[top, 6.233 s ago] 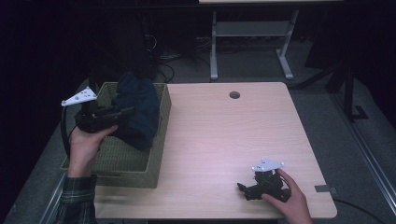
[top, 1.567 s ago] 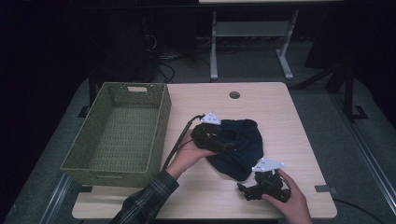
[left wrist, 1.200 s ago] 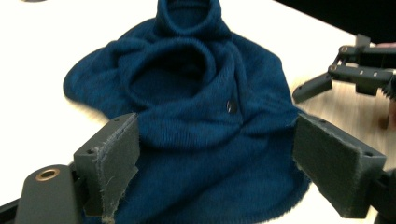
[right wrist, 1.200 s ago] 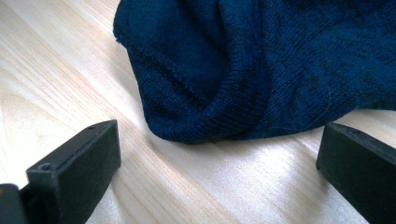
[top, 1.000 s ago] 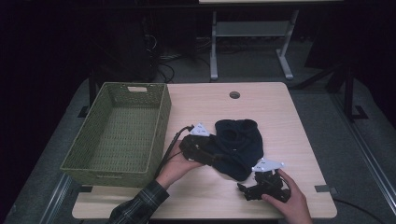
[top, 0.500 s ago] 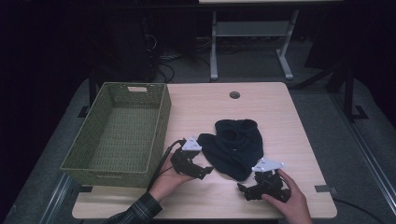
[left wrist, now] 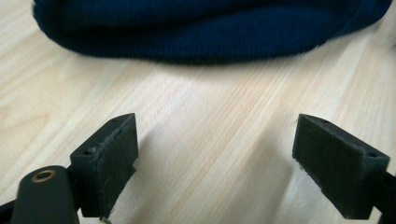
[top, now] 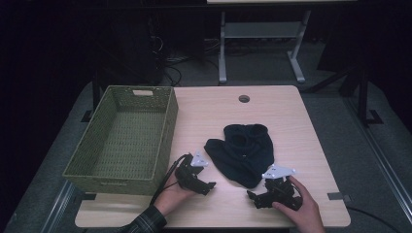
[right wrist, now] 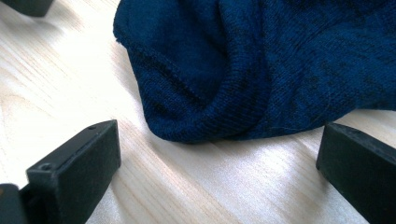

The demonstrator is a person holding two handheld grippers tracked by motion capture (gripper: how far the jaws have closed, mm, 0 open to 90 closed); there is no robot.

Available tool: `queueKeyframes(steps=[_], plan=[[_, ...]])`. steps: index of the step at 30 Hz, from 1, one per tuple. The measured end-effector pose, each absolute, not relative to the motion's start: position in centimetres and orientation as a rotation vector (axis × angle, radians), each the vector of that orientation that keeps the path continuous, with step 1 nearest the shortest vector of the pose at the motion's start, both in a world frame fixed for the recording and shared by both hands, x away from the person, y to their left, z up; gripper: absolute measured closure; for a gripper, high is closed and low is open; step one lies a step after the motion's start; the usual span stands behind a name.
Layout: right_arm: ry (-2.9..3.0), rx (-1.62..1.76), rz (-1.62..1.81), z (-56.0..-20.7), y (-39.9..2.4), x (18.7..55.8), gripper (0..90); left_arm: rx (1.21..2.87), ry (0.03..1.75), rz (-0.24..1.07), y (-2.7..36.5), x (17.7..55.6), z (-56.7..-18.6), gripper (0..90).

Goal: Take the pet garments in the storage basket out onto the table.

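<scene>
Wooden table [top: 291,121]: navy garment [top: 243,153] between left gripper [top: 206,186], right gripper [top: 255,199], jaws spread, empty

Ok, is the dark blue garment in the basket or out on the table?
Out: the garment lies crumpled on the table, right of the basket, with both open grippers beside it.

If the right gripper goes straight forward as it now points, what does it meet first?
Most likely the dark blue knit garment: its rounded edge lies on the table just ahead of the open right gripper, apparently not touching it.

Garment [top: 244,153] right of basket [top: 167,131]
</scene>
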State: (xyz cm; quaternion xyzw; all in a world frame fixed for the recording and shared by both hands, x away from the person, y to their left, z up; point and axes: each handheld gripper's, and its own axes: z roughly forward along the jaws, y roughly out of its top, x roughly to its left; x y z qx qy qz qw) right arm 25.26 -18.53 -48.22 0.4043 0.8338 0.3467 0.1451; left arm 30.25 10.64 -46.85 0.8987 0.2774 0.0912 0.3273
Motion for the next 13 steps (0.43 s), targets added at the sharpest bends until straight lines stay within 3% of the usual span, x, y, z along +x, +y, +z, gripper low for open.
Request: queueKeyframes(steps=[13], plan=[[2.402, 1.165, 0.998, -48.22, -18.53, 25.26, 0.0, 2.256, 0.687, 0.288, 10.97, 30.01, -47.82, 12.7]])
